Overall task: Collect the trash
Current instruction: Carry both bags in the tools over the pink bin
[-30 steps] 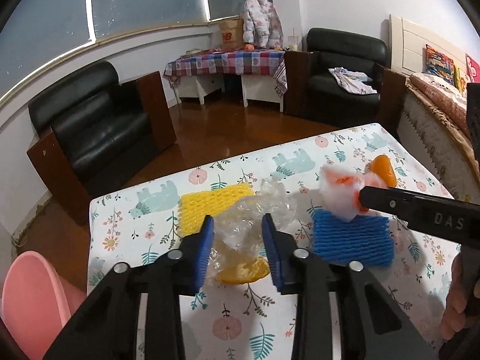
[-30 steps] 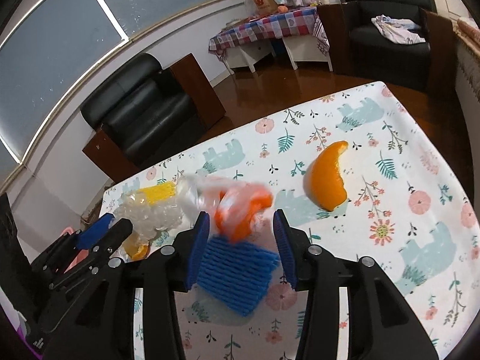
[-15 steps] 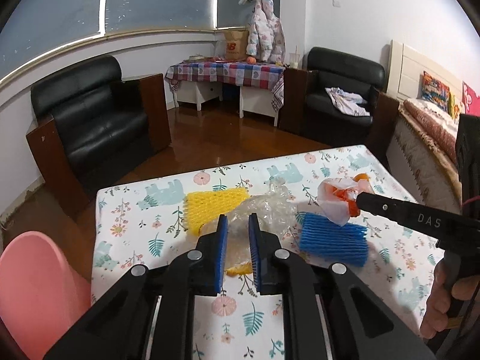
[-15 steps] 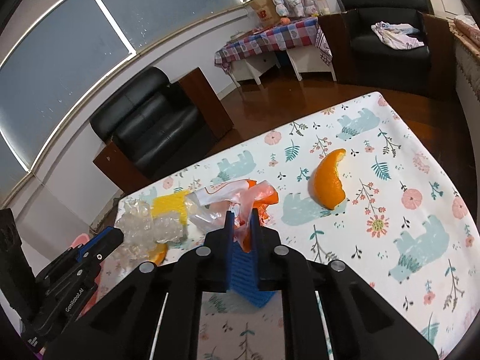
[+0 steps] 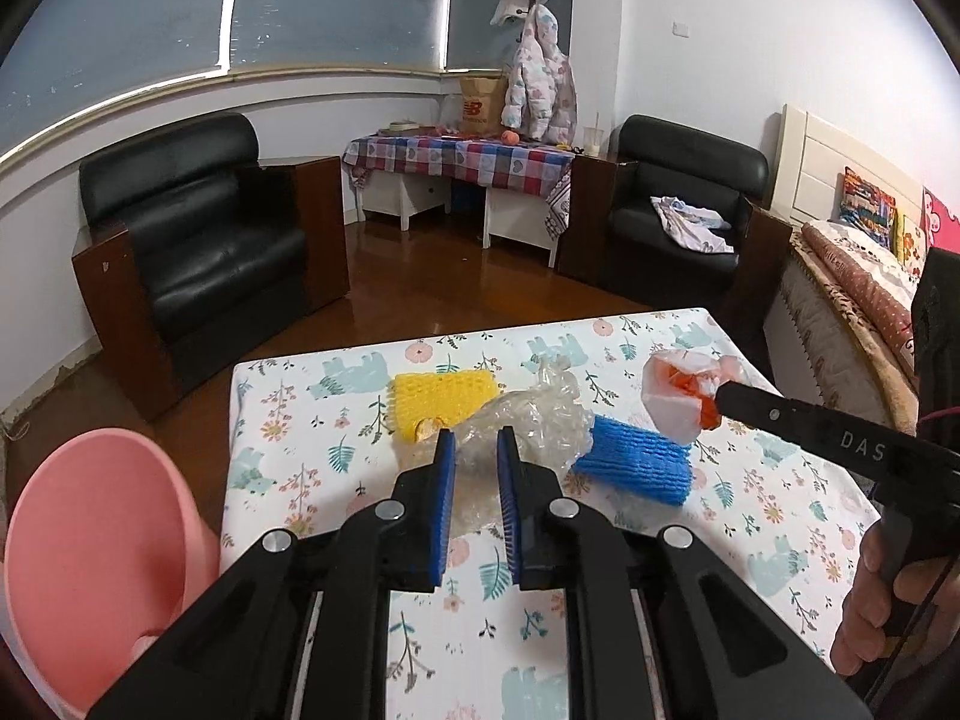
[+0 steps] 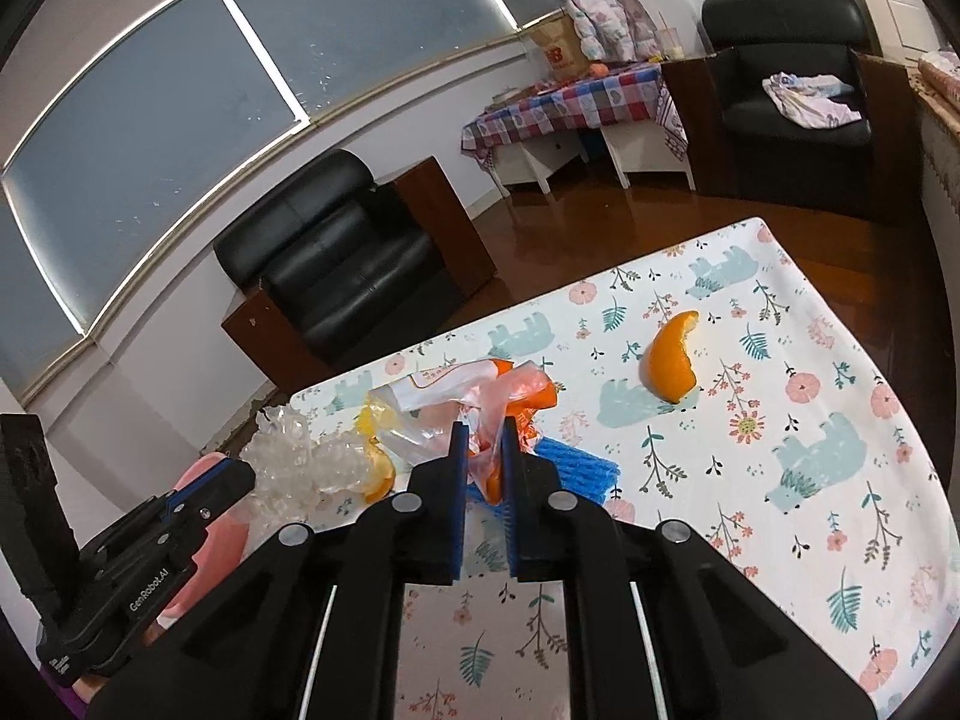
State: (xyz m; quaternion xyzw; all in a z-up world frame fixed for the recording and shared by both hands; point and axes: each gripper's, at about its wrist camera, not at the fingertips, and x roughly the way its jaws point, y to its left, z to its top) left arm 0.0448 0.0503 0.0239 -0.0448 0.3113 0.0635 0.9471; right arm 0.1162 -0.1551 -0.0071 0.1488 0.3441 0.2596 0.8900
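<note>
My left gripper (image 5: 477, 438) is shut on a crumpled clear plastic wrap (image 5: 534, 414), held just above the table. My right gripper (image 6: 483, 429) is shut on a thin plastic bag (image 6: 456, 390) with orange peel pieces inside, also lifted; the same bag (image 5: 678, 396) shows at the right in the left wrist view. On the cloth lie a yellow foam net (image 5: 444, 396), a blue foam net (image 5: 636, 462) and a curved orange peel (image 6: 669, 360). Another bit of peel (image 6: 381, 474) shows beside the wrap; I cannot tell whether it rests on the table.
The table (image 5: 600, 630) has a floral cloth with bears. A pink bin (image 5: 90, 552) stands low beside its left edge. Black armchairs (image 5: 204, 252), a checked side table (image 5: 462, 156) and a bed (image 5: 852, 276) surround a wooden floor.
Both grippers went from open to shut, the left on the clear wrap, the right on the bag. Both then rose and drew back from the table, lifting their loads.
</note>
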